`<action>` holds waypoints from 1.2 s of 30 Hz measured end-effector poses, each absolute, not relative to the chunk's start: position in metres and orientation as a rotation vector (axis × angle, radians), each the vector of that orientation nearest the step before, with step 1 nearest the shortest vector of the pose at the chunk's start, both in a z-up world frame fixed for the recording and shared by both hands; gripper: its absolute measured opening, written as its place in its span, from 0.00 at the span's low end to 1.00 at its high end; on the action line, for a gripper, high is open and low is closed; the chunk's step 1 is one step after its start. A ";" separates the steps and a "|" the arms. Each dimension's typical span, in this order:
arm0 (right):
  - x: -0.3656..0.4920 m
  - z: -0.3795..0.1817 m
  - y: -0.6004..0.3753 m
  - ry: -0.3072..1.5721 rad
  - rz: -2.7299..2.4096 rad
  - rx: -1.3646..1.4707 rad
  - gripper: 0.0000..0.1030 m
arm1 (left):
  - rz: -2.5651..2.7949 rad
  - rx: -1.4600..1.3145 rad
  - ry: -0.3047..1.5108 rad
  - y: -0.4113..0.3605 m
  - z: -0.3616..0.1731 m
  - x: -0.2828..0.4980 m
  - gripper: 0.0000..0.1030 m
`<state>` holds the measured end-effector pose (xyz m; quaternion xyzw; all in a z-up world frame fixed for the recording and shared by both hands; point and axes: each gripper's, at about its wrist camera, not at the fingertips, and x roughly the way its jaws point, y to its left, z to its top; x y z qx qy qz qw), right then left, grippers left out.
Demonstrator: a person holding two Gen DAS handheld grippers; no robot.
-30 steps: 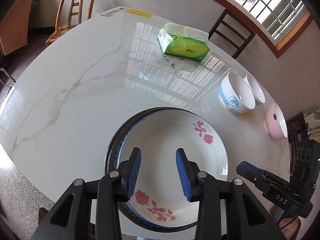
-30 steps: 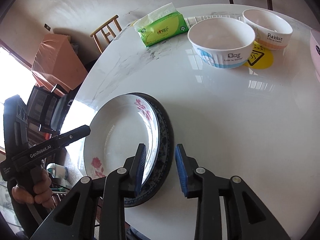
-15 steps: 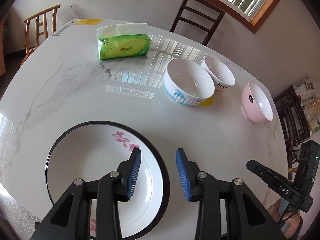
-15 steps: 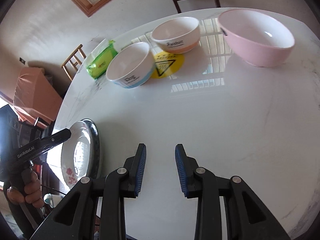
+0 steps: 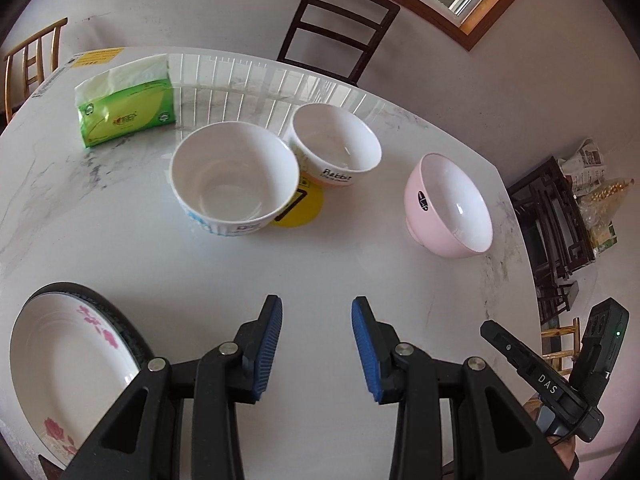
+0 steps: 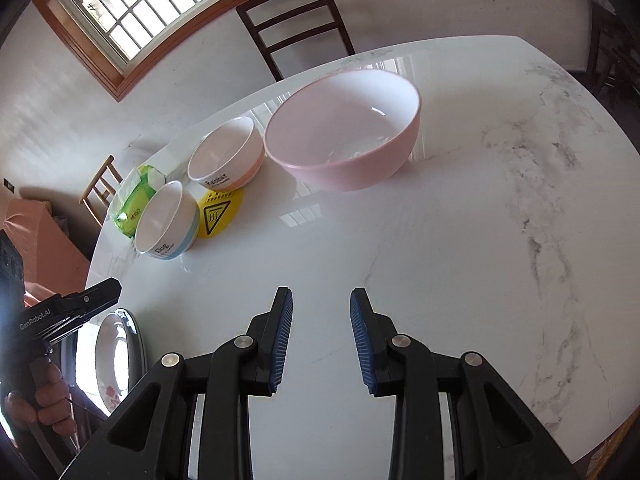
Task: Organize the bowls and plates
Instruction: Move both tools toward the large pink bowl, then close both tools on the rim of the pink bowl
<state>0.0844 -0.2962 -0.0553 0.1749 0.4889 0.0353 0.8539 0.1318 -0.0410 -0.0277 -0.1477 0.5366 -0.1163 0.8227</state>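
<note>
On the white marble table [image 5: 200, 264] stand 3 bowls: a white and blue one [image 5: 234, 178] lettered "Dog", a white and orange one [image 5: 335, 145] lettered "Rabbit" touching it, and a pink bowl [image 5: 448, 206] set apart. A yellow hot-surface sticker [image 6: 220, 212] lies between the 2 white bowls. The flowered plate [image 5: 60, 364] sits on a dark-rimmed plate at the table edge. The left gripper [image 5: 316, 344], marked "GenRobot.AI", and the right gripper [image 6: 321, 336], marked "DAS", both hang parted and empty.
</note>
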 end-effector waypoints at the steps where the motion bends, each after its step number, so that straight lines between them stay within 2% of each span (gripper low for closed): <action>1: 0.086 -0.053 -0.300 1.024 0.066 0.368 0.28 | -0.250 -0.310 1.142 -0.048 -0.027 0.135 0.36; 21: 0.154 -0.034 -0.360 0.991 -0.036 0.388 0.28 | -0.263 -0.213 1.175 -0.139 -0.023 0.220 0.36; 36: 0.217 -0.055 -0.381 1.106 -0.079 0.375 0.28 | -0.250 -0.177 1.281 -0.180 -0.051 0.271 0.36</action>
